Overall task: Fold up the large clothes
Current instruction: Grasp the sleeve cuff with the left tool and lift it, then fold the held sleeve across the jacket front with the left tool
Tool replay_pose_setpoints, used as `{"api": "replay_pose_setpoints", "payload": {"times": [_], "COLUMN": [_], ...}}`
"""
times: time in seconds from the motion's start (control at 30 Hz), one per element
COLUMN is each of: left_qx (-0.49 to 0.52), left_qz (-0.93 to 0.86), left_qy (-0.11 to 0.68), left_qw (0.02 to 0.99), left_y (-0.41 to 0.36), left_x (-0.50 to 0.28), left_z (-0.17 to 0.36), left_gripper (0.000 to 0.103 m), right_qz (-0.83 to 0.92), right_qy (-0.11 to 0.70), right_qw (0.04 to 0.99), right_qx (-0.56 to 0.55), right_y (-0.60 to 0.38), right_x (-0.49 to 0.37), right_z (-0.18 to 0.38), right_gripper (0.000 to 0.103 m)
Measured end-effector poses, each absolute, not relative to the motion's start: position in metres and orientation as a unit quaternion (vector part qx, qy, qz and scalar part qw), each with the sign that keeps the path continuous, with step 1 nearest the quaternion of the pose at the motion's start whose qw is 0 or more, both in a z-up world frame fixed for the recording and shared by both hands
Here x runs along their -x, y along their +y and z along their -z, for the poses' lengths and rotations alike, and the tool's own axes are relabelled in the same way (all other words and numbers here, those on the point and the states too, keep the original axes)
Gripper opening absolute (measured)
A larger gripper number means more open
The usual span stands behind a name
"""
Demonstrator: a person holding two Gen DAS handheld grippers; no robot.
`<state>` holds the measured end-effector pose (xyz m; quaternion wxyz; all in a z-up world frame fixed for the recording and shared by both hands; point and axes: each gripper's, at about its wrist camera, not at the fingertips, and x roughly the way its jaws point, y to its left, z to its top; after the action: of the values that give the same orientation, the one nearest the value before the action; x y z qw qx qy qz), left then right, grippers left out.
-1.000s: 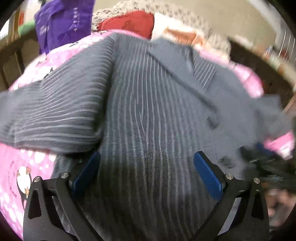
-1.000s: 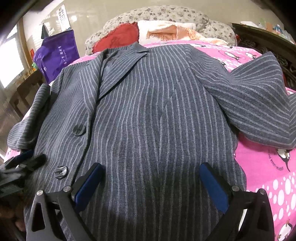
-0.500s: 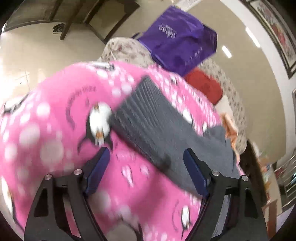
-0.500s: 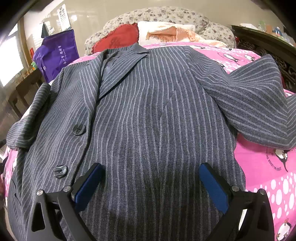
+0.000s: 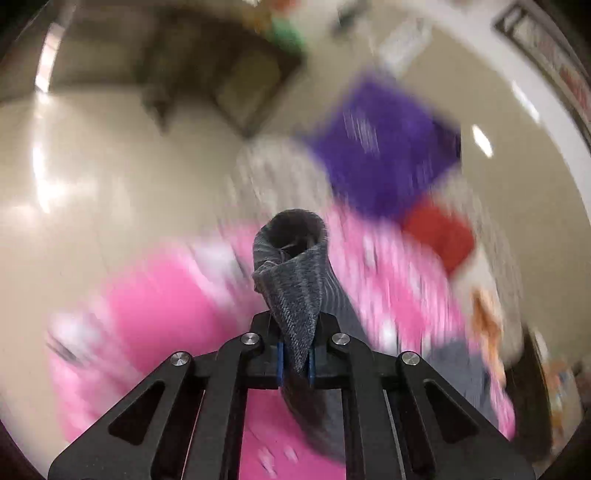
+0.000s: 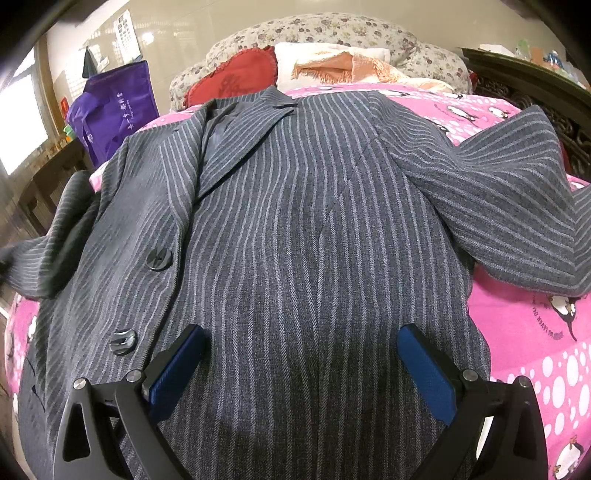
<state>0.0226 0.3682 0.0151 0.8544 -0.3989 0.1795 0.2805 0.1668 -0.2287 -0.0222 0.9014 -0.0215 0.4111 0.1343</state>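
A grey pinstriped suit jacket lies face up on a pink penguin-print bedspread, collar toward the pillows, both sleeves spread out. My right gripper is open and hovers over the jacket's lower front, beside its two dark buttons. My left gripper is shut on the cuff end of the jacket's left sleeve, which stands up between the blue pads; that view is motion-blurred. The same sleeve shows blurred at the bed's left edge in the right wrist view.
A purple bag stands left of the bed head. A red cushion, an orange-fringed towel and a floral pillow lie at the head. Dark carved wood furniture runs along the right side. Tiled floor lies left of the bed.
My left gripper swung out from over the jacket to the bed's left side and shut on the left sleeve's cuff, lifting it. My right gripper has stayed open in place.
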Motion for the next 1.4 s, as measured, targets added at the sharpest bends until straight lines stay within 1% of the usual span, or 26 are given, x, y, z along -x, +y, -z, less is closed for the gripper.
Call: {"api": "replay_pose_setpoints", "payload": {"times": [0.03, 0.07, 0.13, 0.2, 0.33, 0.47, 0.53, 0.6, 0.7, 0.8, 0.87, 0.9, 0.93, 0.97, 1.0, 1.03, 1.17, 1.27, 1.37, 1.4], "left_qx": [0.386, 0.378, 0.356, 0.328, 0.277, 0.225, 0.193, 0.160, 0.154, 0.151, 0.132, 0.132, 0.144, 0.155, 0.161, 0.170, 0.193, 0.207, 0.209, 0.203], "left_qz": [-0.312, -0.320, -0.305, -0.276, -0.140, 0.043, 0.130, 0.198, 0.254, 0.298, 0.299, 0.297, 0.302, 0.306, 0.305, 0.306, 0.319, 0.325, 0.297, 0.263], "left_qy": [0.155, 0.152, 0.164, 0.166, 0.184, 0.222, 0.248, 0.280, 0.335, 0.391, 0.405, 0.410, 0.414, 0.415, 0.417, 0.419, 0.421, 0.380, 0.342, 0.321], "left_qw": [0.854, 0.856, 0.868, 0.888, 0.933, 0.948, 0.940, 0.926, 0.894, 0.858, 0.854, 0.852, 0.847, 0.843, 0.841, 0.838, 0.827, 0.841, 0.867, 0.887], "left_y": [0.376, 0.378, 0.373, 0.349, 0.258, 0.121, 0.045, -0.030, -0.099, -0.135, -0.148, -0.149, -0.146, -0.143, -0.142, -0.136, -0.130, -0.095, -0.051, -0.026], "left_x": [-0.008, -0.005, -0.008, -0.019, -0.073, -0.145, -0.180, -0.210, -0.224, -0.236, -0.227, -0.228, -0.231, -0.233, -0.230, -0.238, -0.232, -0.214, -0.201, -0.197], "left_z": [-0.032, -0.039, -0.052, -0.066, -0.089, -0.096, -0.087, -0.061, -0.013, 0.024, 0.035, 0.037, 0.038, 0.039, 0.040, 0.041, 0.030, -0.002, -0.024, -0.031], "left_gripper": [0.007, 0.007, 0.007, 0.007, 0.007, 0.007, 0.007, 0.007, 0.007, 0.007, 0.009, 0.014, 0.025, 0.031, 0.044, 0.046, 0.046, 0.047, 0.051, 0.054], "right_qz": [-0.133, -0.123, -0.120, -0.112, -0.092, -0.077, -0.087, -0.098, -0.112, -0.111, -0.111, -0.112, -0.113, -0.113, -0.114, -0.114, -0.112, -0.111, -0.112, -0.111], "right_qy": [0.411, 0.410, 0.416, 0.418, 0.407, 0.420, 0.422, 0.411, 0.412, 0.408, 0.407, 0.407, 0.406, 0.405, 0.405, 0.405, 0.405, 0.407, 0.414, 0.421], "right_qw": [0.902, 0.904, 0.901, 0.901, 0.907, 0.902, 0.901, 0.906, 0.904, 0.906, 0.907, 0.907, 0.907, 0.907, 0.907, 0.907, 0.908, 0.907, 0.903, 0.900], "right_qx": [0.018, 0.013, 0.011, 0.020, 0.049, 0.064, 0.051, 0.028, 0.010, 0.012, 0.012, 0.009, 0.008, 0.006, 0.005, 0.004, 0.005, 0.007, 0.009, 0.017], "right_y": [-0.231, -0.234, -0.239, -0.244, -0.257, -0.275, -0.282, -0.289, -0.293, -0.291, -0.291, -0.291, -0.291, -0.295, -0.295, -0.296, -0.294, -0.293, -0.291, -0.289], "right_x": [-0.167, -0.164, -0.157, -0.144, -0.111, -0.084, -0.077, -0.075, -0.081, -0.080, -0.079, -0.080, -0.080, -0.077, -0.077, -0.074, -0.075, -0.076, -0.079, -0.080], "right_z": [0.021, 0.019, 0.014, 0.008, 0.000, 0.016, 0.029, 0.030, 0.032, 0.032, 0.032, 0.032, 0.031, 0.031, 0.031, 0.031, 0.032, 0.032, 0.032, 0.032], "right_gripper": [0.103, 0.103, 0.103, 0.103, 0.103, 0.103, 0.103, 0.103, 0.103, 0.103, 0.103, 0.103, 0.103, 0.103, 0.103, 0.103, 0.103, 0.103, 0.103, 0.103]}}
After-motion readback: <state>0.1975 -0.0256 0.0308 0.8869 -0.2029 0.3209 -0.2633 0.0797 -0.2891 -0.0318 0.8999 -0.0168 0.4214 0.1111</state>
